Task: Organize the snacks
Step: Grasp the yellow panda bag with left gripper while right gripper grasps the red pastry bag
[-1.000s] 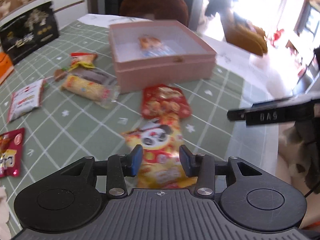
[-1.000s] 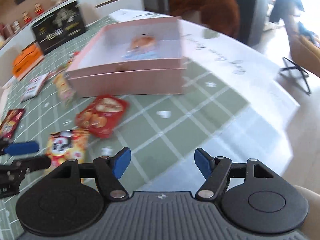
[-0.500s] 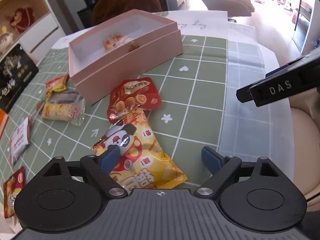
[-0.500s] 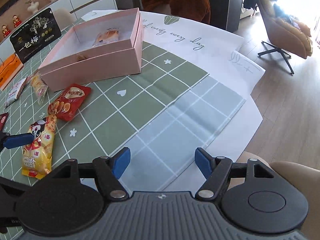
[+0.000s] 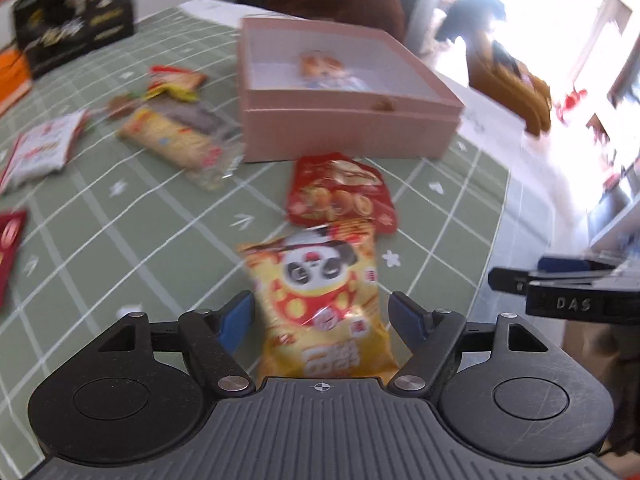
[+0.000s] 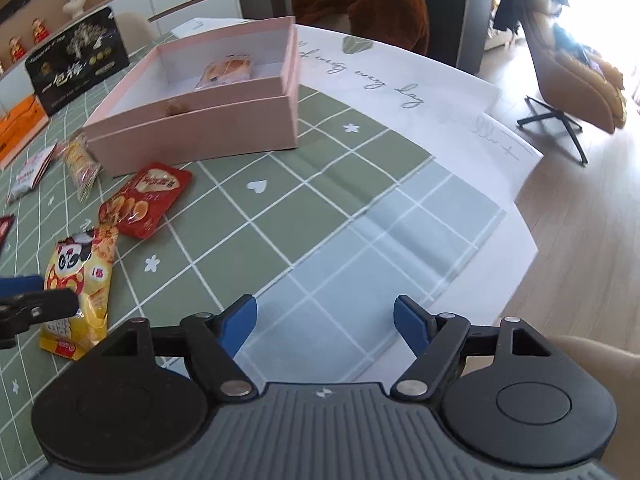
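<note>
Progress is slight: one packet (image 6: 228, 70), perhaps two, is seen in the pink box (image 6: 208, 120), several remain outside, the yellow panda bag (image 5: 320, 300) is straddled ungripped by the wide-open left gripper (image 5: 322, 312), and the right gripper (image 6: 324, 316) is opening on nothing.

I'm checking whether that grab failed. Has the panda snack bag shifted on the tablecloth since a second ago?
No. The panda snack bag lies where it did, its top edge overlapping the red snack pouch, near the pink box.

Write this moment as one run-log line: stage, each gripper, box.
stage: reaching for yellow panda snack bag | left gripper: open, straddling bag | right gripper: opening, empty | pink box: one packet inside
</note>
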Action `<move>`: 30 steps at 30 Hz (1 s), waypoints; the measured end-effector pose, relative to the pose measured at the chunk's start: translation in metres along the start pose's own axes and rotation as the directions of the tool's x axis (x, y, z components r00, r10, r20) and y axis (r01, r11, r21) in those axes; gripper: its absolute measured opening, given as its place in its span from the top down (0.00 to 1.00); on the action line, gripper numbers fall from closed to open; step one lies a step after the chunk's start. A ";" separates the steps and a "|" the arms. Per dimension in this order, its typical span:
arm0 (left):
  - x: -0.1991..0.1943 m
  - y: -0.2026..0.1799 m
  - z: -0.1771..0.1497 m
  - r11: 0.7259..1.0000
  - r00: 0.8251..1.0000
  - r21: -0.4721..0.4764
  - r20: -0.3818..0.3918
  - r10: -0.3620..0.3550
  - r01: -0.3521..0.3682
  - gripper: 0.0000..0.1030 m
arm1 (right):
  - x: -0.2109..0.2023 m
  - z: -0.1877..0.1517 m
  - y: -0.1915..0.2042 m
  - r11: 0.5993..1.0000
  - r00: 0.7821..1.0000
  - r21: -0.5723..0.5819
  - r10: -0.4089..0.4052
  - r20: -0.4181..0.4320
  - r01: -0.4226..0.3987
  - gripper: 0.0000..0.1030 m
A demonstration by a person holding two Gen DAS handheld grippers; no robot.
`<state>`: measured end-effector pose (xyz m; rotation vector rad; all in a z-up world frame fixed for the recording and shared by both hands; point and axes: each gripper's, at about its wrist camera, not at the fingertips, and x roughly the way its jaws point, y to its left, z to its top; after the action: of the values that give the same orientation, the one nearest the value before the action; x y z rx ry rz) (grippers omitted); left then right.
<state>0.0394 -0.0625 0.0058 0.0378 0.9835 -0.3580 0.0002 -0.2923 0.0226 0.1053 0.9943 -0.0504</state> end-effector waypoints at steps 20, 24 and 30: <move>-0.021 0.067 -0.014 0.977 0.992 -0.171 0.009 0.129 -0.126 0.33 | 0.047 0.065 0.065 0.987 1.000 -0.159 0.017 0.009 -0.015 0.26; -0.026 0.078 -0.015 0.966 0.993 -0.236 0.018 0.118 -0.111 0.34 | 0.036 0.052 0.091 0.961 0.985 -0.216 0.165 -0.053 -0.173 0.28; -0.024 0.073 -0.013 0.969 0.990 -0.208 0.009 0.140 -0.135 0.33 | 0.016 0.060 0.101 0.931 0.963 -0.249 0.269 -0.025 -0.267 0.27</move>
<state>0.0396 0.0149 0.0084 -0.0865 0.9846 -0.1273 0.0682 -0.1987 0.0479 0.0082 0.9619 0.3250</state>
